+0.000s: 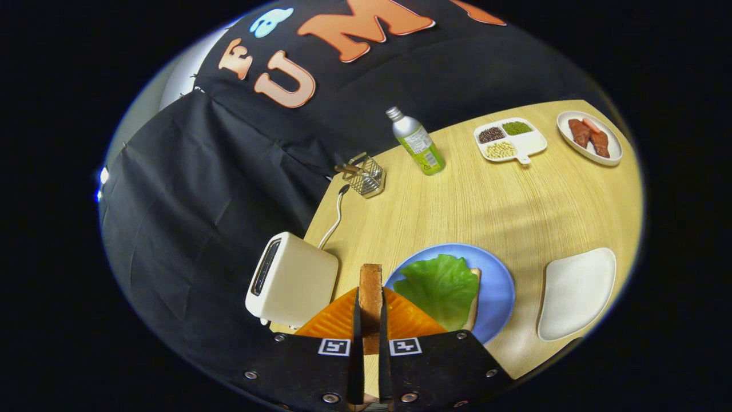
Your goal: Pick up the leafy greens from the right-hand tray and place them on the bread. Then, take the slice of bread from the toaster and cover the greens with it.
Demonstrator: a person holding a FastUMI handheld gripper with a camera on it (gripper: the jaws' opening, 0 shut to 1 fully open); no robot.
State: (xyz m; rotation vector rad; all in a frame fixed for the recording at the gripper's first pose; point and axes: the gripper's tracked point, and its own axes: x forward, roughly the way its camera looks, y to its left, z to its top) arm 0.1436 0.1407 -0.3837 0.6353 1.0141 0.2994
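Hand-held gripper: fingers drawn in narrow, both pressing on a slice of bread held on edge between them.
Held bread slice: upright, brown crust edge facing the camera, lifted above the counter between the toaster and the blue plate.
Toaster: cream-coloured, standing just left of the fingers near the counter's edge, its slot showing dark; a cord runs from it toward the wire basket.
Leafy greens: one green leaf lying on the lower bread slice, covering most of it.
Lower bread slice: on the blue plate, only its right edge showing past the leaf.
Blue plate: just right of the fingers, on the counter.
White tray: right of the blue plate, apart from it, bare.
Counter: light wood.
Wire basket: at the far left of the counter, by the cloth wall.
Bottle: silver with a green label, standing beyond the plate.
Divided dish: three compartments holding dark, green and pale grains.
Oval dish: far right, with reddish-brown pieces in it.
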